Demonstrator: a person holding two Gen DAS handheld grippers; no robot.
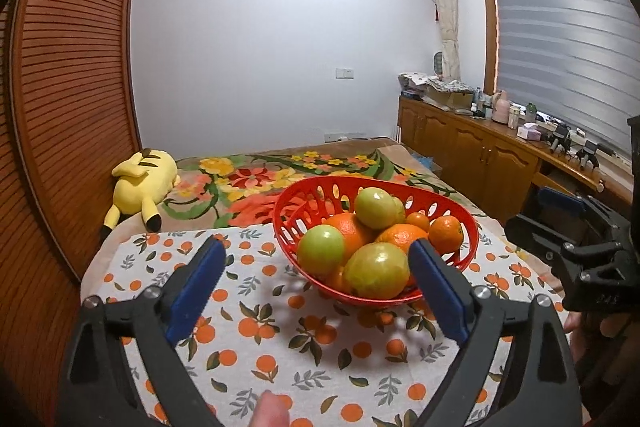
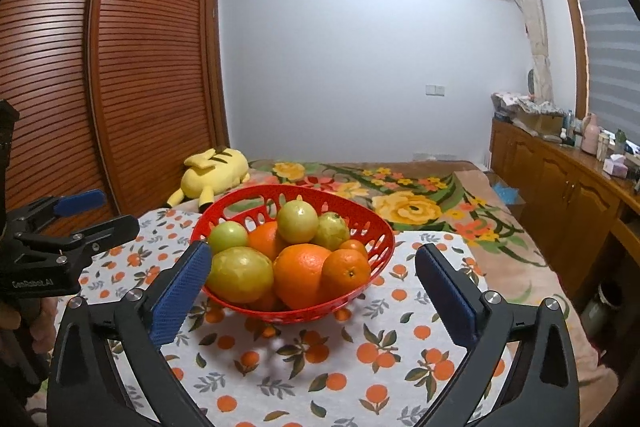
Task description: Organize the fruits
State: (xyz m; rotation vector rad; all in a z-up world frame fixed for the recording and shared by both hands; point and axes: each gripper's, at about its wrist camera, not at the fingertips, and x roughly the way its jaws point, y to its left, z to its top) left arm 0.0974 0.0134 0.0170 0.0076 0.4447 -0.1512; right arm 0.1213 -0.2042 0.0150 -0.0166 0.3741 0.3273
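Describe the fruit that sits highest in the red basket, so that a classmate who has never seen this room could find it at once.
Start at the table with the orange-print cloth, then find the red basket on it. The fruit on top of the pile is a round green one, resting above the oranges; the other green fruits lie lower.

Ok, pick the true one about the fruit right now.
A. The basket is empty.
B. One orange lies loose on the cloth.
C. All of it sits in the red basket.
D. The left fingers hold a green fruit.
C: the oranges and green fruits are all piled in the red basket, none lies loose on the cloth, and both the left gripper and right gripper stand open and empty.
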